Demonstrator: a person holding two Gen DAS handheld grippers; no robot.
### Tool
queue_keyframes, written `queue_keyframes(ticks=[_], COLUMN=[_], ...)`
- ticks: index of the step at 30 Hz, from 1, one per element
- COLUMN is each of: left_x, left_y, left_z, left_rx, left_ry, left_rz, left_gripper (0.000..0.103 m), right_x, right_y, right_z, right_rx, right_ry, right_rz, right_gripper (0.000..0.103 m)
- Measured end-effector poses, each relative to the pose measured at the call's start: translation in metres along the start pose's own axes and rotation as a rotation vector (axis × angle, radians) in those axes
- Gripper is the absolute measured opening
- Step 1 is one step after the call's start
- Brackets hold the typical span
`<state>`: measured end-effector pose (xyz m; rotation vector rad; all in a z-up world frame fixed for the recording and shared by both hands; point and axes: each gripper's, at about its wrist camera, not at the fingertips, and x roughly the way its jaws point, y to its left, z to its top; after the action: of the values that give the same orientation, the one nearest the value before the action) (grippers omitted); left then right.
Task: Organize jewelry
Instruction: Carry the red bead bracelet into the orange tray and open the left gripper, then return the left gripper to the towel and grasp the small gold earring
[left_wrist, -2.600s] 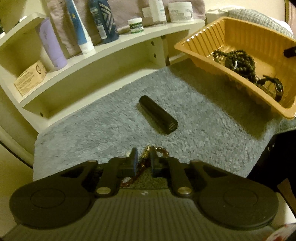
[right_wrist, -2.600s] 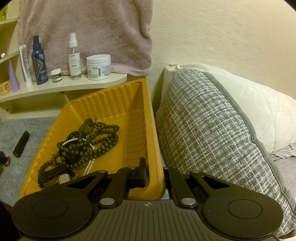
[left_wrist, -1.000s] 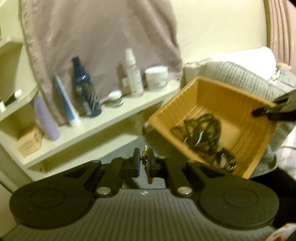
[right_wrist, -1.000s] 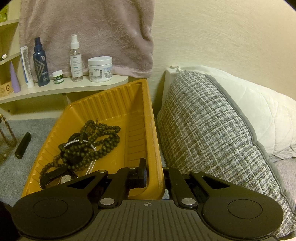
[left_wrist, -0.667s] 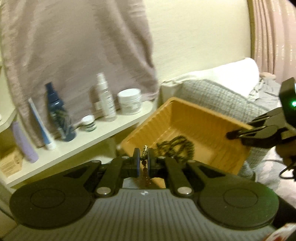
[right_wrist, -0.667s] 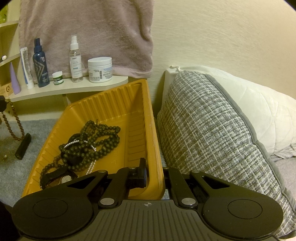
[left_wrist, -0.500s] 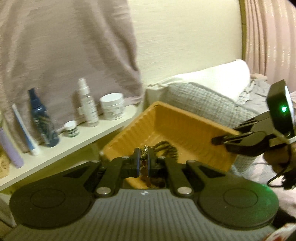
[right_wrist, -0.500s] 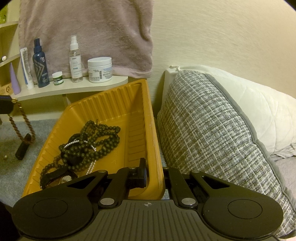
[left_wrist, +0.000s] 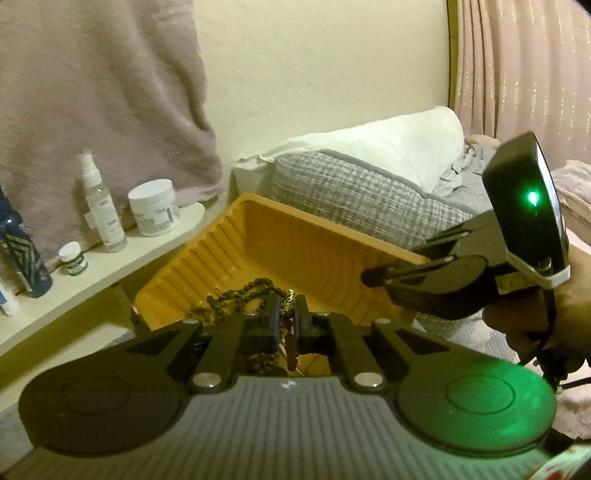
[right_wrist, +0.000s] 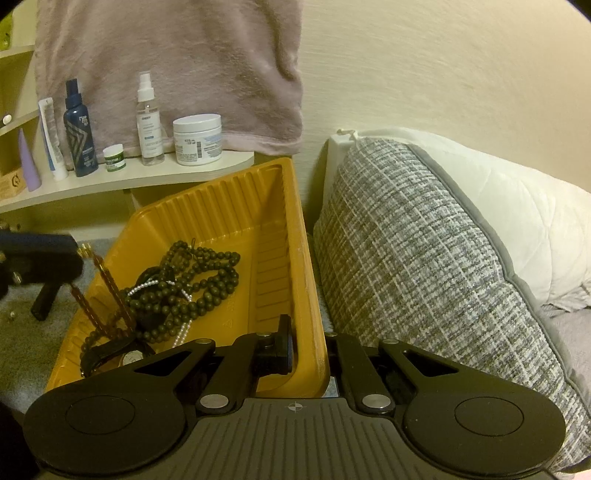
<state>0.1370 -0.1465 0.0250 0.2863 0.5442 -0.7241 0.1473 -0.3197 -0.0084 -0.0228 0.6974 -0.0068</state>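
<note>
My left gripper (left_wrist: 287, 321) is shut on a brown bead bracelet (left_wrist: 290, 347) with a gold clasp. In the right wrist view the bracelet (right_wrist: 107, 295) hangs from the left gripper (right_wrist: 79, 254) over the left edge of the orange tray (right_wrist: 258, 221). My right gripper (right_wrist: 308, 343) is shut on the tray's near right rim, and it shows in the left wrist view (left_wrist: 373, 277). Dark bead necklaces (right_wrist: 192, 280), a pearl strand and a watch (right_wrist: 125, 354) lie in the tray.
A curved white shelf (right_wrist: 129, 181) behind the tray holds bottles and a white jar (right_wrist: 197, 138). A grey checked pillow (right_wrist: 424, 266) lies right of the tray. A black tube (right_wrist: 42, 301) lies on the grey mat (right_wrist: 22, 339) at left. A pink towel (right_wrist: 166, 55) hangs above.
My left gripper has lifted the bracelet off the grey mat and carried it right, to the tray's left edge. The right gripper has held the tray rim still.
</note>
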Motion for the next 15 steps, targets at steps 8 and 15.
queue_keyframes(ticks=[8,15], left_x=[0.006,-0.01], left_y=[-0.005,0.017], left_z=[-0.005,-0.011], left_rx=[-0.005,-0.045], left_ry=[0.02,0.003], left_rz=[-0.015,0.056], left_gripper=[0.007,0.02], right_x=[0.0,-0.001], right_y=[0.001,0.003], right_z=[0.0,0.001], right_rx=[0.0,-0.001], right_ry=[-0.001,-0.001], right_rz=[-0.001,-0.002], right_gripper=[0.004,0.004])
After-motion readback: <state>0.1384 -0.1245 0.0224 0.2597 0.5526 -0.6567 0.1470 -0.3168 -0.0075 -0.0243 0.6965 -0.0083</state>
